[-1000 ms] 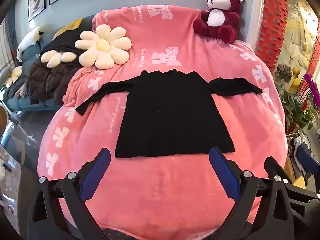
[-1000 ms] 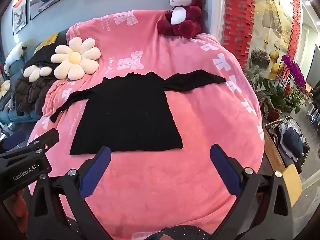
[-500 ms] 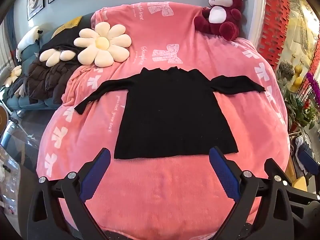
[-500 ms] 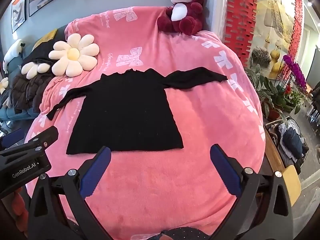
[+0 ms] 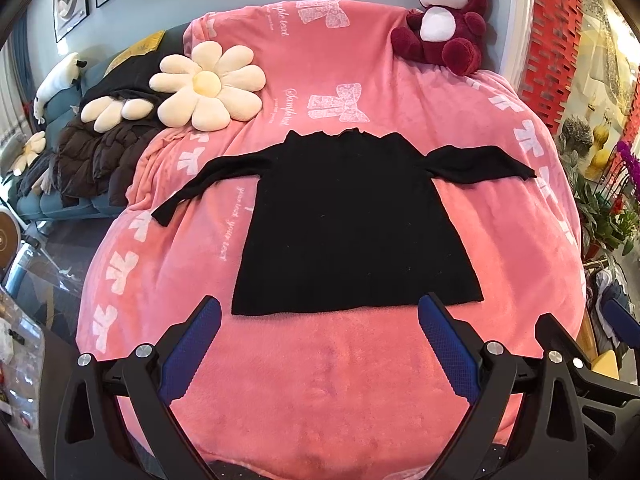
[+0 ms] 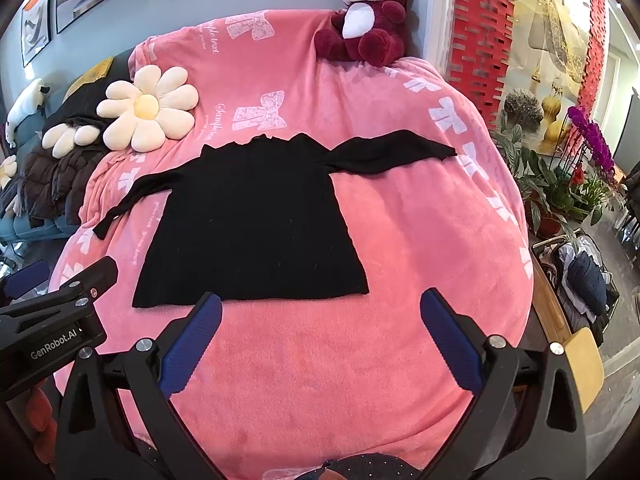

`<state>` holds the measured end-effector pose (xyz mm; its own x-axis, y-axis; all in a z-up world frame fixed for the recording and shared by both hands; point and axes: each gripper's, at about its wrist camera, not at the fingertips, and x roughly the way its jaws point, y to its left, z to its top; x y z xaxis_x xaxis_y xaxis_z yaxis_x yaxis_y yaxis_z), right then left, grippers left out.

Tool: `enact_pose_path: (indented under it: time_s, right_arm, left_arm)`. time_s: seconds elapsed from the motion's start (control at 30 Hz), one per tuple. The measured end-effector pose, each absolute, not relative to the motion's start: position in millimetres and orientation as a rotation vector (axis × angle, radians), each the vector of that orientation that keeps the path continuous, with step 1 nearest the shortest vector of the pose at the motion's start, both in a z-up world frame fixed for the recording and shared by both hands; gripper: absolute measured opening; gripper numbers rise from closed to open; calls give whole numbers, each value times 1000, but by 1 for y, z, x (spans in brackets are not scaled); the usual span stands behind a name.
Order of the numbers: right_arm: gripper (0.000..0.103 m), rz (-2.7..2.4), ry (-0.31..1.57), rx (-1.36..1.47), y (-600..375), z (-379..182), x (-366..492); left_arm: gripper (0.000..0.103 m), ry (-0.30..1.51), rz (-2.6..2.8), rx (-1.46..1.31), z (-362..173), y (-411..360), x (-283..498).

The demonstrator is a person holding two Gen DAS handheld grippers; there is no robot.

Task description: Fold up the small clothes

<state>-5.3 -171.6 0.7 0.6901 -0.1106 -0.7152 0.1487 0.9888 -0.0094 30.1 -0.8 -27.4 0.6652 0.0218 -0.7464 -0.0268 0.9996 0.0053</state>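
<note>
Both grippers over near edge of pink blanket (image 5: 320, 380), nothing held: left gripper (image 5: 319, 314) jaws spread wide, blue pads empty; right gripper (image 6: 321, 312) likewise spread, empty, w/ left unit's body showing at its left edge. Landmark = black sweater (image 5: 352, 224), lying flat on the blanket, unfolded, hem toward the grippers, collar away, both sleeves out to the sides; left gripper tips frame the hem, right gripper sits off toward sweater's right hem corner. Blanket is fleece w/ white bow prints + script, draped over a rounded couch-like form; covers seat and back. Beyond sweater's left sleeve: cream flower cushion (image 5: 208, 88), resting on blanket edge. Further left of that: 2nd pale cushion, dark brown quilted jacket (image 5: 88, 160) heaped on a teal sofa, white plush at far left. Beyond collar, up on the blanket's top ridge to the right: maroon/white teddy bear (image 5: 444, 24), seated. Behind: grey-blue wall w/ framed pics. Right of sweater's right sleeve, off the blanket: red patterned wall panel, potted plants, purple orchid (image 6: 592, 140), basket of clothes on floor.
</note>
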Motion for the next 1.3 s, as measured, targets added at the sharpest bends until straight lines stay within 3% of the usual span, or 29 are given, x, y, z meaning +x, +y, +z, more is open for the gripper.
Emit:
enact_pose_path:
  time_s: [1.3]
  right_arm:
    - [97, -129, 809, 57, -170, -3, 3]
  left_arm:
    - [96, 868, 48, 11, -36, 2, 40]
